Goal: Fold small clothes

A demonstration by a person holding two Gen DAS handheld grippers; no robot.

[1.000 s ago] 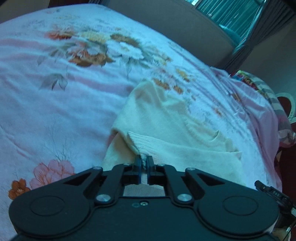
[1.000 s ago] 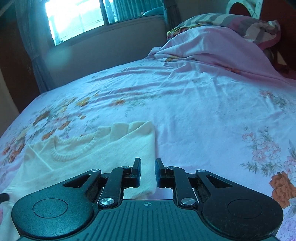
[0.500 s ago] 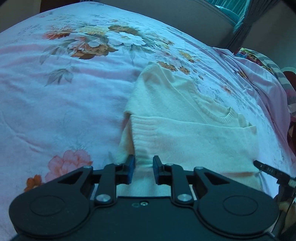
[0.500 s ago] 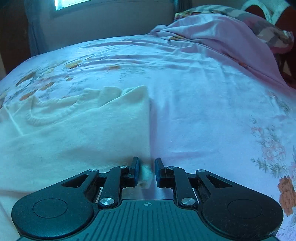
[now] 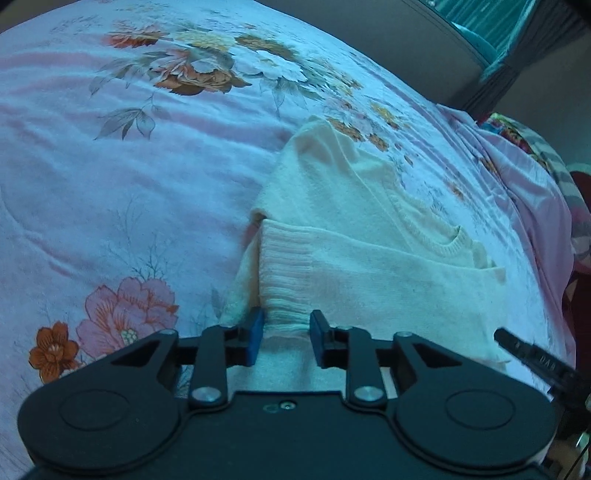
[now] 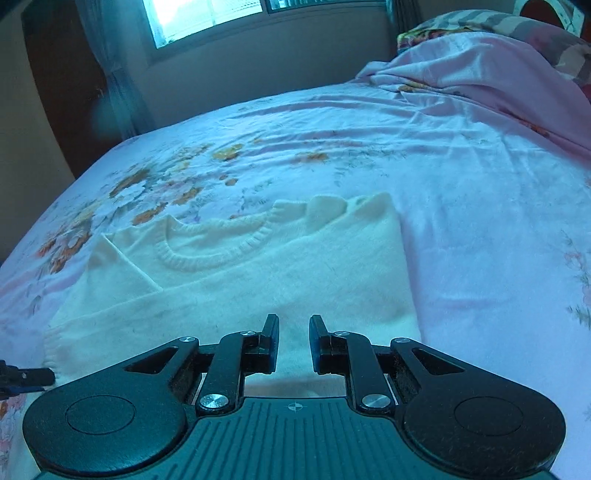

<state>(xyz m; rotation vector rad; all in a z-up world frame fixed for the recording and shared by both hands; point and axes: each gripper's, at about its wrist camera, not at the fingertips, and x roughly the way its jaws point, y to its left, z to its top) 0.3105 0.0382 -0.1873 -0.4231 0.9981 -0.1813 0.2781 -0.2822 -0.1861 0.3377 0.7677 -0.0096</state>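
Observation:
A cream knit sweater (image 5: pixel 369 229) lies flat on the floral bedsheet (image 5: pixel 110 184), neckline away from me. One sleeve is folded across its chest, and its ribbed cuff (image 5: pixel 284 273) reaches my left gripper (image 5: pixel 284 332). The jaws there are closing, with the cuff's near edge between the fingers but not pinched. In the right wrist view the sweater (image 6: pixel 258 280) fills the lower middle. My right gripper (image 6: pixel 293 334) hovers over its near hem, narrowly open, with nothing gripped. The right gripper's tip (image 5: pixel 532 358) shows at the left view's right edge.
The pink floral sheet (image 6: pixel 443 166) covers the whole bed. A bunched pink blanket (image 6: pixel 480 74) and striped pillows (image 6: pixel 517 26) lie at the far right. Beyond the bed are a wall and a bright window (image 6: pixel 207 14) with curtains.
My left gripper, first shut on the ribbed cuff, let it go; the sleeve now lies flat across the sweater. My right gripper slid from the sweater's right edge to over its near hem.

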